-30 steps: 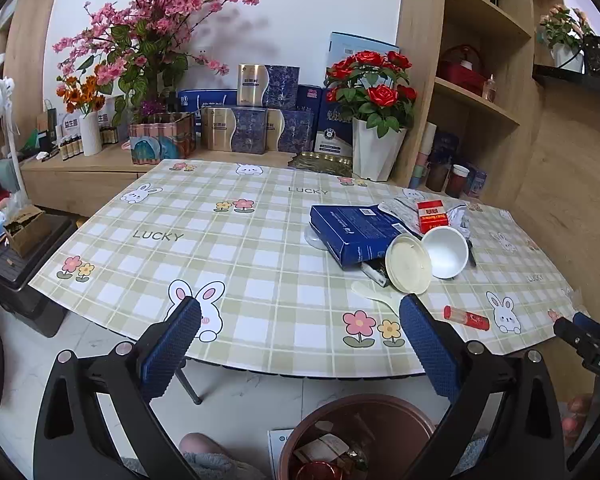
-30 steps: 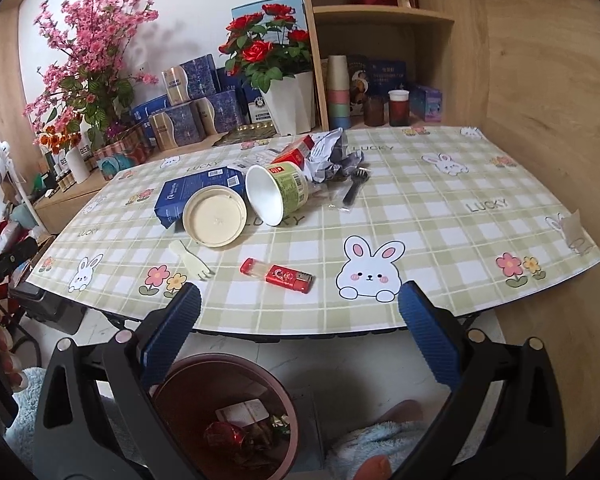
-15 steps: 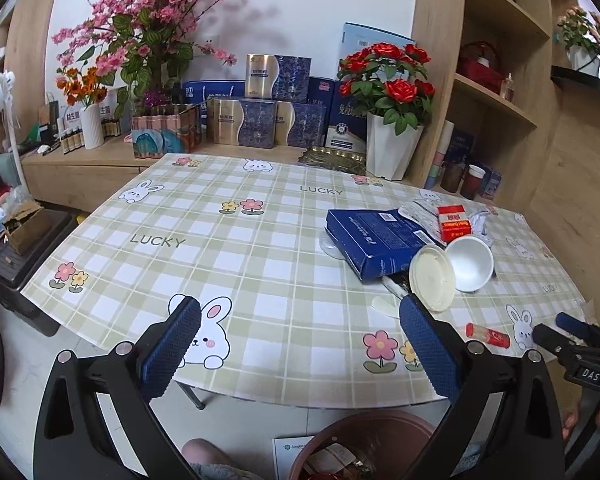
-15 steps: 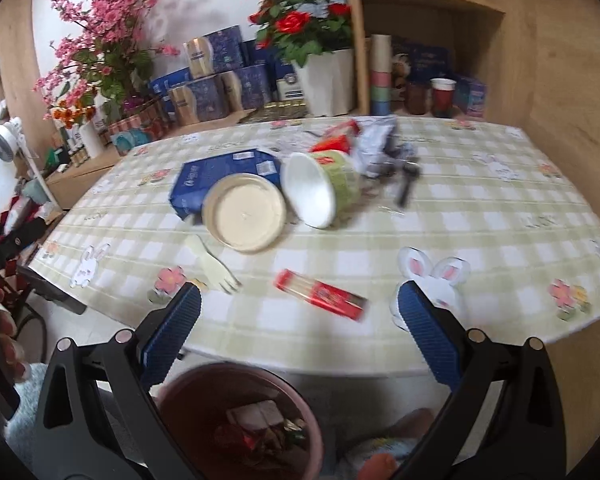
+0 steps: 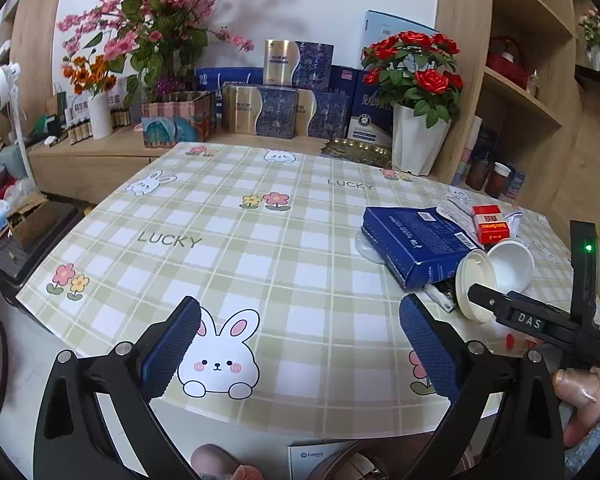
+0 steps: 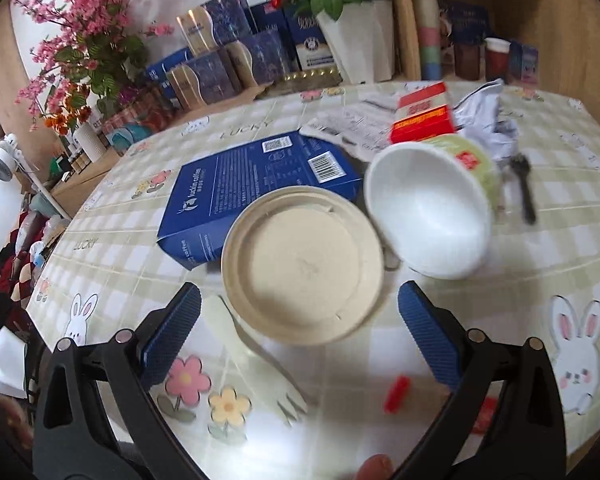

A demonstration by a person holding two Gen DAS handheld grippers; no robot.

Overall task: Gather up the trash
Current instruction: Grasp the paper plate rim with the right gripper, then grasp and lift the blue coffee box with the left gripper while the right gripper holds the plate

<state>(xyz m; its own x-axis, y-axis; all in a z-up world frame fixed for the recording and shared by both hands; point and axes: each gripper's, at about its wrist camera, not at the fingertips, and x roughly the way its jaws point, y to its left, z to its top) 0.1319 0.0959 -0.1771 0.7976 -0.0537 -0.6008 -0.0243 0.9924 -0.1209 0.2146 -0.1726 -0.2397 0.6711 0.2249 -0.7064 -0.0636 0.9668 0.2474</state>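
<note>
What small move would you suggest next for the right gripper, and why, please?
Probably ease the right gripper forward and down to straddle the round beige lid. It is open and empty, the lid lies nearest and centred ahead, resting against the blue box.

The right gripper (image 6: pixel 299 330), jaws spread wide, hangs over a round beige lid (image 6: pixel 302 266). The lid overlaps a blue Luckin Coffee box (image 6: pixel 240 184), beside a tipped paper bowl (image 6: pixel 430 212) and a pale fork (image 6: pixel 256 356).
</note>
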